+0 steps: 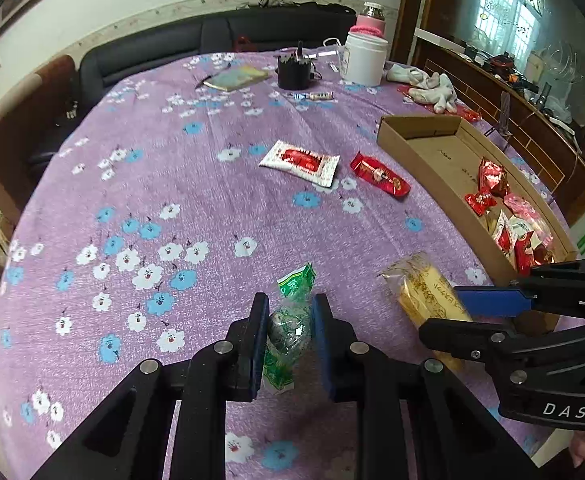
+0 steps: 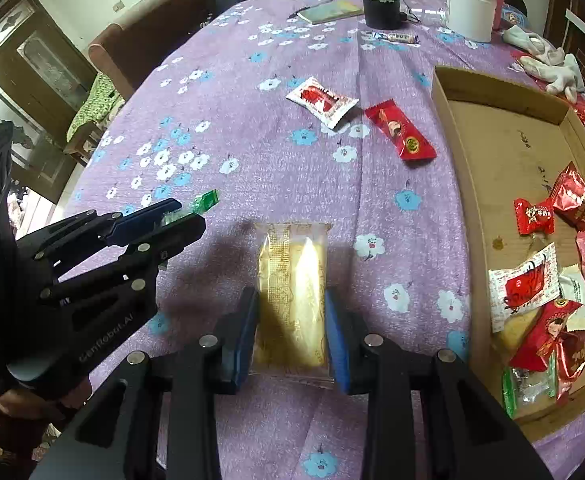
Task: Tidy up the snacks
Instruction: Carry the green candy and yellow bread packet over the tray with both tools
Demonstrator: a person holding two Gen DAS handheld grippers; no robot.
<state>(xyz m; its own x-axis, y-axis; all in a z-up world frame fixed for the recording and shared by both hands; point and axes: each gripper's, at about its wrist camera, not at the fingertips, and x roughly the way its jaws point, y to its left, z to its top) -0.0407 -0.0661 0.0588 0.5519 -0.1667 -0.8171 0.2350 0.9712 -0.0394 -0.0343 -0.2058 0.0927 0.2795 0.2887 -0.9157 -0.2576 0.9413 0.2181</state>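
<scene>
We had both snacks in hand: the left gripper (image 1: 288, 332) clamped a clear green-printed sweet wrapper (image 1: 290, 320) at lower centre, and the right gripper (image 2: 292, 320) seemed, through glare, to pinch the yellow wrapped cake (image 2: 292, 280). Next, each needed carrying right into the shallow cardboard tray (image 2: 504, 96).

Green-wrapped candy (image 1: 288, 330) clamped; yellow cake packet (image 2: 292, 296) flat on cloth.

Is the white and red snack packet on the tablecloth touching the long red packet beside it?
Apart. In the right wrist view, purple cloth shows between the white and red packet and the long red packet.
</scene>
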